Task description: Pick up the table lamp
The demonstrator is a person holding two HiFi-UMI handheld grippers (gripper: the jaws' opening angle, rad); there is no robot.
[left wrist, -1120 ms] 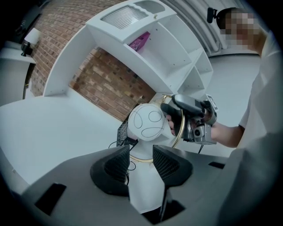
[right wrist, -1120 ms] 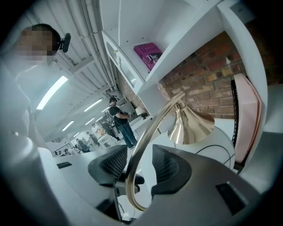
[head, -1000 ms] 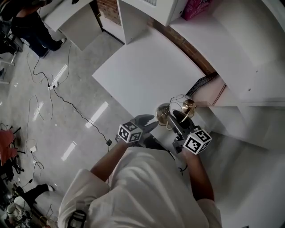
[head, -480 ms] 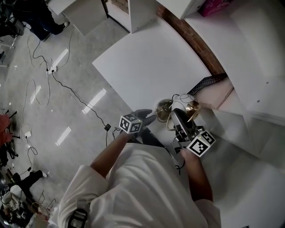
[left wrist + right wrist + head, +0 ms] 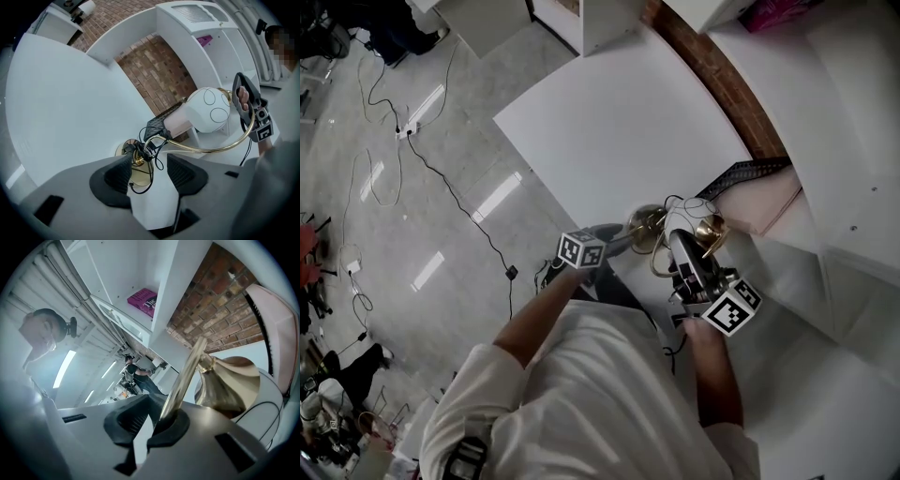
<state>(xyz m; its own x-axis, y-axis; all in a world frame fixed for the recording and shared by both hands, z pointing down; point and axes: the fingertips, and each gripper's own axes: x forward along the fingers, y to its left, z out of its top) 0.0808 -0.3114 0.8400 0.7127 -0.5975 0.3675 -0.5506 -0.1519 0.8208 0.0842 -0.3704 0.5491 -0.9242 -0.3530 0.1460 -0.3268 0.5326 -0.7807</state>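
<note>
The right gripper (image 5: 161, 416) has closed, pinching the brass stem (image 5: 187, 366) of the table lamp (image 5: 703, 228). The left gripper (image 5: 150, 160) is opening its jaws, spread just before the base (image 5: 139, 173)

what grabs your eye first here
A brass lamp at the white table's corner, its curved stem pinched in the shut right claw. The left claw is opening, the lamp's base showing between its jaws, ungripped.

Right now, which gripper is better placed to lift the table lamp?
Right. The right gripper is shut on the lamp's brass stem; the left gripper is opening its jaws near the lamp base, pressing on nothing.
</note>
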